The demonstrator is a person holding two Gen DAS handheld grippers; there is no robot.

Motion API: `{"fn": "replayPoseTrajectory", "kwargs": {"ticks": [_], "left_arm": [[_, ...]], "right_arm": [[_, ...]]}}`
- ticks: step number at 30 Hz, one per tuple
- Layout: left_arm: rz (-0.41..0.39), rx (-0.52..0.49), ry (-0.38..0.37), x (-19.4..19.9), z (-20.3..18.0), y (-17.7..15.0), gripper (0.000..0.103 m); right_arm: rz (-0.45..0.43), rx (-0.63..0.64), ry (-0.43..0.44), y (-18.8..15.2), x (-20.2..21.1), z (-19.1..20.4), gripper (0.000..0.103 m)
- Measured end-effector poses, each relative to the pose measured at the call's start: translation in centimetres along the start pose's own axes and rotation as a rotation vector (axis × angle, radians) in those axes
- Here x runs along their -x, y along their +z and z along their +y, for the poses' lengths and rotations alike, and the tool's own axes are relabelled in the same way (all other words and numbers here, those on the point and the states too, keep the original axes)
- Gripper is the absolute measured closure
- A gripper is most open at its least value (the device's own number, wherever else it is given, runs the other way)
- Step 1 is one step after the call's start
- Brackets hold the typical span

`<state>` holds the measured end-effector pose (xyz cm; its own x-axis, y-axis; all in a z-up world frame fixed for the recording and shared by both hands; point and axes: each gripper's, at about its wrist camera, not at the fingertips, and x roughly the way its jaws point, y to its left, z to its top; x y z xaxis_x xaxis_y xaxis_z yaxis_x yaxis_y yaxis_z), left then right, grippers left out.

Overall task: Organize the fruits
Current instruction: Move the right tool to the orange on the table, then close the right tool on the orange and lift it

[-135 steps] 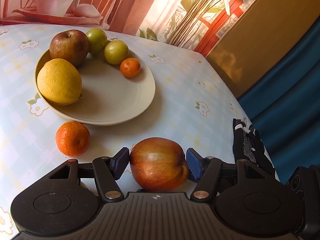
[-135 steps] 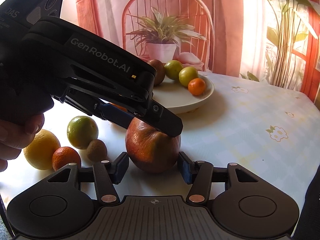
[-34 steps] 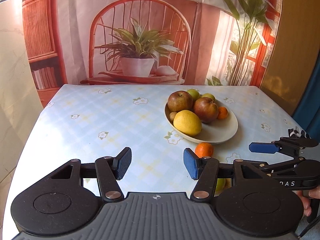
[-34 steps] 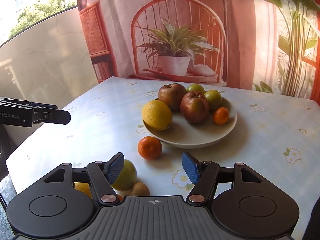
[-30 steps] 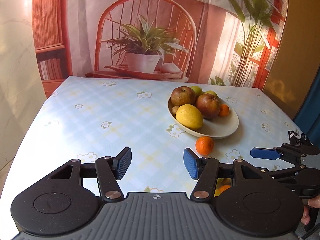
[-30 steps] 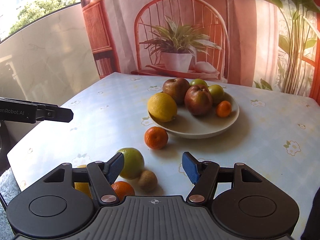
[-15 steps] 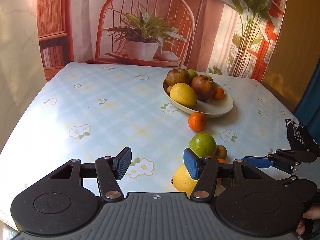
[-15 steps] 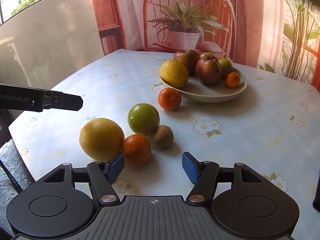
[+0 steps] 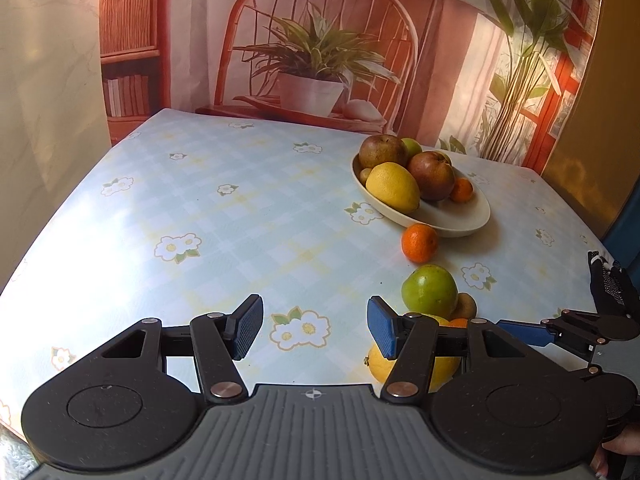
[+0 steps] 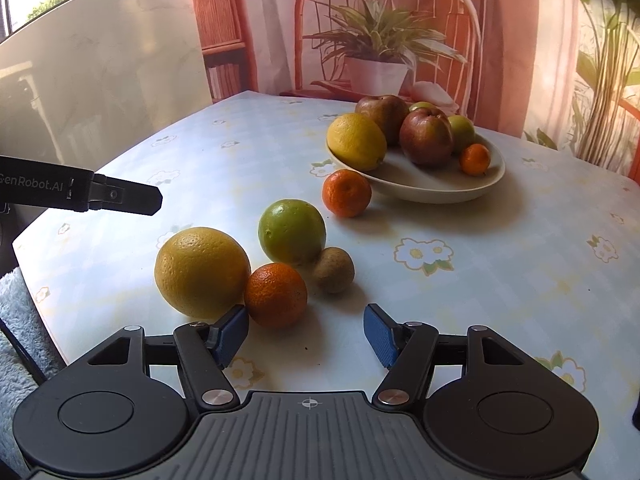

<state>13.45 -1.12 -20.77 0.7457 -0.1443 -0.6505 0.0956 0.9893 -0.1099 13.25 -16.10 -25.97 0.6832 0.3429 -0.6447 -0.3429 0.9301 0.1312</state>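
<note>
A cream plate (image 10: 486, 184) holds a lemon (image 10: 356, 141), two red apples (image 10: 425, 137), green fruits and a small mandarin (image 10: 474, 159). Loose on the table lie a mandarin (image 10: 346, 193), a green citrus (image 10: 292, 231), a kiwi (image 10: 334, 264), a small orange (image 10: 276, 294) and a big yellow orange (image 10: 202, 272). My right gripper (image 10: 306, 336) is open and empty just in front of the small orange. My left gripper (image 9: 314, 328) is open and empty over bare cloth, left of the loose fruits (image 9: 430, 291).
The table (image 9: 200, 216) has a pale blue flowered cloth. A potted plant backdrop (image 9: 316, 64) stands behind it. The left gripper's body (image 10: 80, 190) reaches in at the left of the right wrist view. A grey fluffy rug (image 10: 16, 320) lies below the table's left edge.
Both grippers have pulled back toward the table's near edge. The loose fruits now sit closer to the right gripper. Earlier the left gripper put the second red apple on the plate.
</note>
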Motion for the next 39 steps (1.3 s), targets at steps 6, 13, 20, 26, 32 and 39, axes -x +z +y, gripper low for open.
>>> {"fn": "replayPoseTrajectory", "kwargs": {"ticks": [6, 13, 20, 26, 32, 39], "left_arm": [[0.003, 0.013, 0.008, -0.1, 0.2, -0.1, 0.043], [-0.004, 0.013, 0.007, 0.0, 0.2, -0.2, 0.043], [-0.007, 0.004, -0.001, 0.1, 0.1, -0.3, 0.043], [-0.007, 0.004, -0.003, 0.0, 0.1, -0.3, 0.043], [-0.011, 0.004, -0.010, 0.0, 0.1, -0.3, 0.043], [-0.023, -0.006, -0.022, 0.1, -0.1, -0.3, 0.043]], "right_arm": [[-0.037, 0.014, 0.006, 0.4, 0.6, 0.3, 0.063], [-0.041, 0.037, 0.027, 0.4, 0.5, 0.8, 0.073], [-0.025, 0.079, 0.011, 0.9, -0.6, 1.2, 0.070], [-0.034, 0.078, 0.014, 0.6, -0.7, 1.1, 0.071], [-0.061, 0.041, 0.011, -0.2, 0.1, 0.6, 0.071], [-0.118, 0.010, -0.019, -0.7, 1.0, -0.5, 0.071]]}}
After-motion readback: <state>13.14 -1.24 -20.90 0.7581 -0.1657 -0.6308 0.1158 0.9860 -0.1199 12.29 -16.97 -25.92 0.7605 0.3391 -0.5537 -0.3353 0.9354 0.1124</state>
